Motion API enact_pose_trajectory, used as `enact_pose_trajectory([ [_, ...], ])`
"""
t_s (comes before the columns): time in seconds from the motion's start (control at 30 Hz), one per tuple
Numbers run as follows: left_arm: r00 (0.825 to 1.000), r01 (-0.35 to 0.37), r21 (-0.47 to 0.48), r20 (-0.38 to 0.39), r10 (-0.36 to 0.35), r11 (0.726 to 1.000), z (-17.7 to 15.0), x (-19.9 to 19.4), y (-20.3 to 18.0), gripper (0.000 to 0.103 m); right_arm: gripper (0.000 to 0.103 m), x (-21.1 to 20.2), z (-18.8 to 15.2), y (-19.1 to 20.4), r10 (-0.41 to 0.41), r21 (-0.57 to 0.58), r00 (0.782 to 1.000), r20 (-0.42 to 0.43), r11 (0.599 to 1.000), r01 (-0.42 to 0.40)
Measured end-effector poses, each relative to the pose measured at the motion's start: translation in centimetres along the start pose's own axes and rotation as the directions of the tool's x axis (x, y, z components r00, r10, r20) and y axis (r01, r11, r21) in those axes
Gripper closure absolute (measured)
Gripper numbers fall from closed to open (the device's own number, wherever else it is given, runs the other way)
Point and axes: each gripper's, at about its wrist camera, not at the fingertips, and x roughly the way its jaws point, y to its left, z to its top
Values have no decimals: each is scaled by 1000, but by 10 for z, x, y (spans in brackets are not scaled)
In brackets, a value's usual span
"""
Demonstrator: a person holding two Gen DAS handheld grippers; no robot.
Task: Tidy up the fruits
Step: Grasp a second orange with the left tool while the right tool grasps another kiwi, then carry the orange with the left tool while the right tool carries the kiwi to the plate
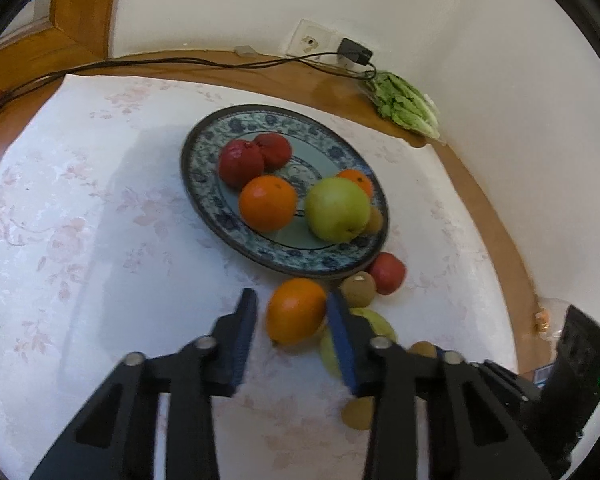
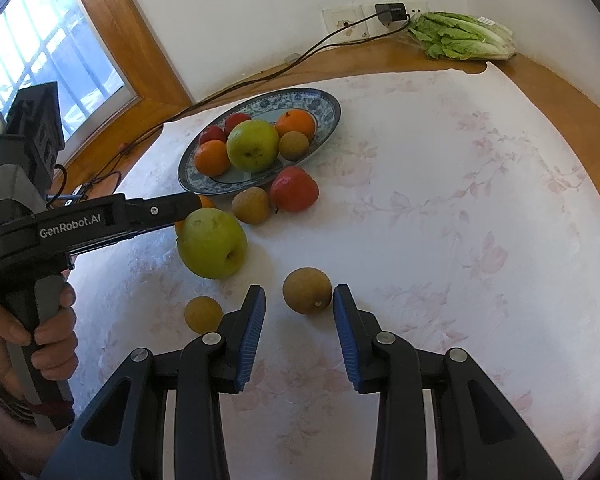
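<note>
My left gripper point(image 1: 290, 300) pointed down at the tablecloth point(image 1: 80, 220), jaws parted, with the loose orange point(image 1: 296, 312) between them. The right-hand pad lay against the peel. A thin strip of cloth showed between the other pad and the fruit, so I judged it bracketed rather than clamped. The picture was blurred there, and I would not swear to more.

The orange lay on the cloth just in front of the patterned plate point(image 1: 192, 168), which already held several fruits. I reckoned the orange light and firm, its pebbled skin giving the ribbed pads some bite. Being round, it would squirt forward if pinched near the front. The place to take it was across its widest middle, pads level on opposite sides, with only enough squeeze to stop it rolling.

Further right, a green apple point(image 2: 212, 242) sat on the cloth beside that gripper, heavier and smoother by the look of it. A small brown fruit point(image 2: 203, 314) lay near my right gripper point(image 2: 299, 294).

That gripper's jaws were also parted and held nothing. A rounder brown fruit point(image 2: 307, 290) rested at their tips, close to the right pad and clear of the left one. It looked soft-skinned, so I would close on its middle gently.
</note>
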Motion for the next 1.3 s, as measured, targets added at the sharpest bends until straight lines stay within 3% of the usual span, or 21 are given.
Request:
enact_pose_trajectory([
  [0.23,1000,-10,30,-2,10,1000,0,-1,-3,71,68,0,0,2,-19,-26,1000,8,999,19],
  [0.3,1000,-26,28,2,26,999,-1,-2,-2,61,74,0,0,3,-24,-37,1000,12,999,24],
  [0.4,999,-46,11,2,46,999,-1,0,3,49,75,0,1,4,-23,-41,1000,14,999,23],
  [0.57,1000,0,-30,-19,0,1000,1,8,7,50,76,0,1,3,-23,-32,1000,17,999,24],
  [0.67,997,60,-52,-36,-62,997,1,14,5,68,76,-2,2,3,-28,-30,999,22,999,29],
  [1.0,999,31,-35,-31,-32,999,-2,9,2,68,76,-3,1,3,-20,-28,999,26,999,20],
  [1.3,999,1,-17,35,0,1000,-4,-16,9,68,76,-3,1,1,-20,-5,999,27,1000,20],
])
